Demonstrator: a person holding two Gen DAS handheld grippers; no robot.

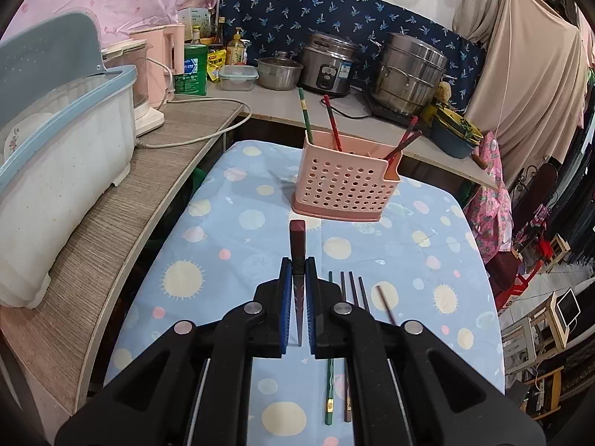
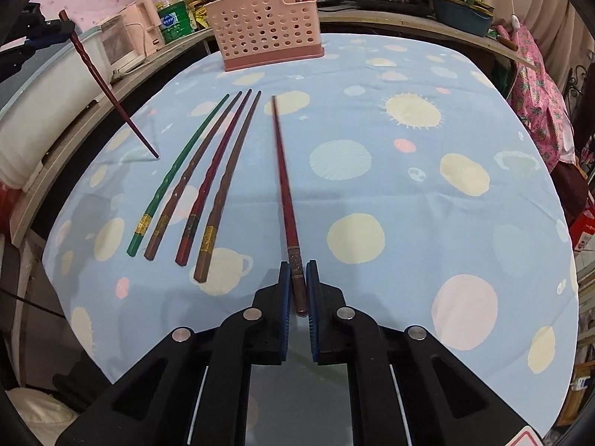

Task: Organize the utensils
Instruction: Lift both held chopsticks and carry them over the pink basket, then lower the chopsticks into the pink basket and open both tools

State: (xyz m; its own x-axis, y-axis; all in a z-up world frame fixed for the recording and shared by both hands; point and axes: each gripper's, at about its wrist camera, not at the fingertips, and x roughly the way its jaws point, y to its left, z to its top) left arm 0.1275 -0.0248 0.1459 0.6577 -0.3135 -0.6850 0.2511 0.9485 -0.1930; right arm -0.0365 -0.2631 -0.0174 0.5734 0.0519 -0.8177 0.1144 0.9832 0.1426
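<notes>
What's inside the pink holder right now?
The pink holder has a green chopstick and three red chopsticks standing up out of it. Their lower ends, and anything lying low inside, are hidden behind its perforated wall.

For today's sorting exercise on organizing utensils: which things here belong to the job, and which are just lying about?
Part of the job:
pink holder
four loose chopsticks
dark red chopstick in left tongs
red chopstick in right tongs

Just lying about:
rice cooker
steamer pot
pink kettle
dish bin

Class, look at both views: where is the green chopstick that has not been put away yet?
The green chopstick lies flat on the blue tablecloth, leftmost in a row of four loose chopsticks in the right wrist view, left of the right gripper and in front of the pink holder.
</notes>
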